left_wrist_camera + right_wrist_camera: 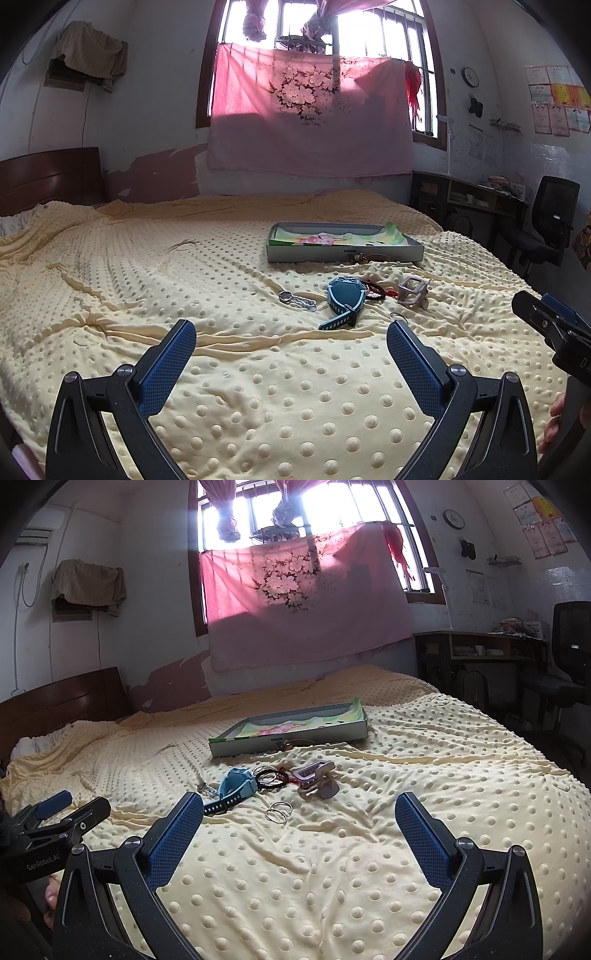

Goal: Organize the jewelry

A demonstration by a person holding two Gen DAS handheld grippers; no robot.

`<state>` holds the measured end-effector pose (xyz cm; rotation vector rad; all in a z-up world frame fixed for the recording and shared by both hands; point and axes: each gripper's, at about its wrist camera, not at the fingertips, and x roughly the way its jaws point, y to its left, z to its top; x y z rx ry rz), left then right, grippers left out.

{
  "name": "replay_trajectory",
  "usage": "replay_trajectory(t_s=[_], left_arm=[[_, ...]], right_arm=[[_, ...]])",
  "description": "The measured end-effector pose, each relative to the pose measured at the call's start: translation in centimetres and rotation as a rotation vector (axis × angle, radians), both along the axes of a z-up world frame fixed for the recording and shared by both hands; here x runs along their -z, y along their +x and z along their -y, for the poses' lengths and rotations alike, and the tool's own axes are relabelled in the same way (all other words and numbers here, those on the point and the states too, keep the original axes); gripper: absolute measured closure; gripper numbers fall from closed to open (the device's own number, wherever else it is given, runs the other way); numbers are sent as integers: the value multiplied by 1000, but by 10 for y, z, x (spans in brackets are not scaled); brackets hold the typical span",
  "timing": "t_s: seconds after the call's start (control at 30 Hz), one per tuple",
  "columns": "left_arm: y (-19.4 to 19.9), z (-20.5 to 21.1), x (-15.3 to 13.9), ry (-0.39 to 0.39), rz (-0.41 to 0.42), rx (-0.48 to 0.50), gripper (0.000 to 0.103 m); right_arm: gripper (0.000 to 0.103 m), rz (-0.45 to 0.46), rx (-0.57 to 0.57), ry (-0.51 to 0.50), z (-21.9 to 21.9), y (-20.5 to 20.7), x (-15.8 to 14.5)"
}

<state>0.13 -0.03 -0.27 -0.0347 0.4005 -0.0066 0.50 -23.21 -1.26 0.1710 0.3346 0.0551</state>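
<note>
Jewelry sits in a loose cluster on the blanket (258, 369), ahead of both grippers and touched by neither. Left gripper (291, 336) hangs over bare blanket, jaws spread wide, nothing between the blue pads (166, 369). Right gripper (299, 812) is the same story: jaws fully apart, empty, hovering low over the bumpy yellow fabric.

Nearest the right gripper, a pair of rings (279, 810) lies just beyond the gap between its fingers, slightly left of centre. In the left view those rings (398, 316) peek out just past the right fingertip.

A step further out: the blue watch (345, 299), face propped up, dark strap trailing toward the camera. Left of it lies a small chain (297, 300). Right of the watch, touching it, a tangle of dark and red bands (375, 290), then the pale watch (413, 291) just beside them.

Behind the cluster rests the tray (345, 254), shallow, grey-walled, with a colourful lining. A small trinket (360, 257) lies against its front wall; what it is, I cannot tell.

Far back, a pink cloth (310, 110) hangs under the window.
</note>
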Motion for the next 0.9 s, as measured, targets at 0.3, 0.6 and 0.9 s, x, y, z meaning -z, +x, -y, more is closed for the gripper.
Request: replay_trajectory(t_s=[0.3, 0.6, 0.9], left_arm=[[18, -2, -7, 7, 8, -6, 0], [58, -3, -12, -1, -29, 39, 0], [121, 6, -19, -39, -36, 53, 0]], right_arm=[[1, 14, -22, -41, 2, 17, -12], [1, 22, -21, -79, 17, 46, -23], [1, 24, -31, -76, 27, 109, -30]])
